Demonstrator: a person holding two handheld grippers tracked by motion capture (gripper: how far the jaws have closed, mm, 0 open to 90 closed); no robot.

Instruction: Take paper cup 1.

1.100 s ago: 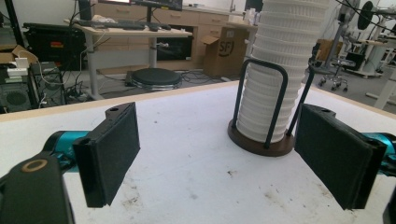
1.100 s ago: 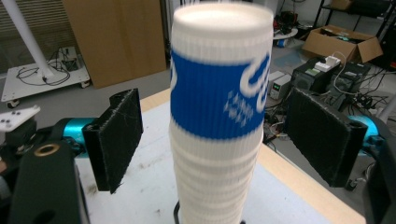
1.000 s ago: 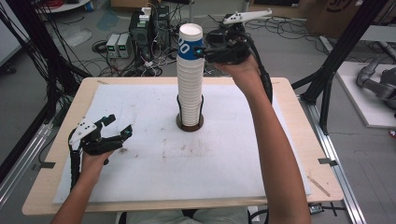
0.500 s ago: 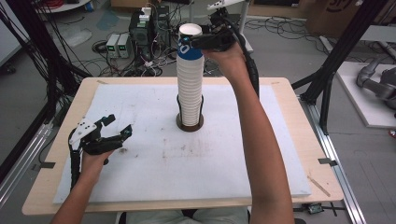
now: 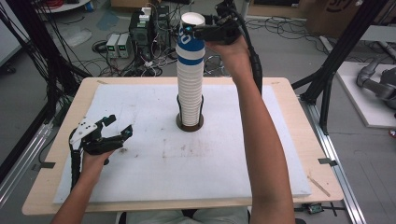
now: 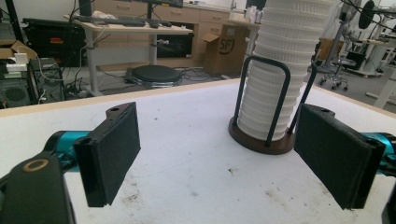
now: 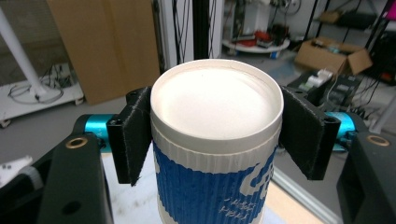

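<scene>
Top cup pinched at stack summit.
One stack (image 5: 190,88) of inverted white cups in one wire holder (image 5: 189,122), mid-surface (image 5: 289,140); one blue-sleeved cup (image 7: 215,154) on top, clamped between right gripper (image 7: 215,126) fingers (image 7: 133,133), just closed on it. Left gripper (image 6: 233,154) near surface's left edge, fingers spread, empty, well apart from stack.

Blue-and-white ribbed top cup (image 7: 215,186) on a white stack (image 5: 190,100); dark brown base (image 6: 254,140); black pads (image 7: 133,135).
</scene>
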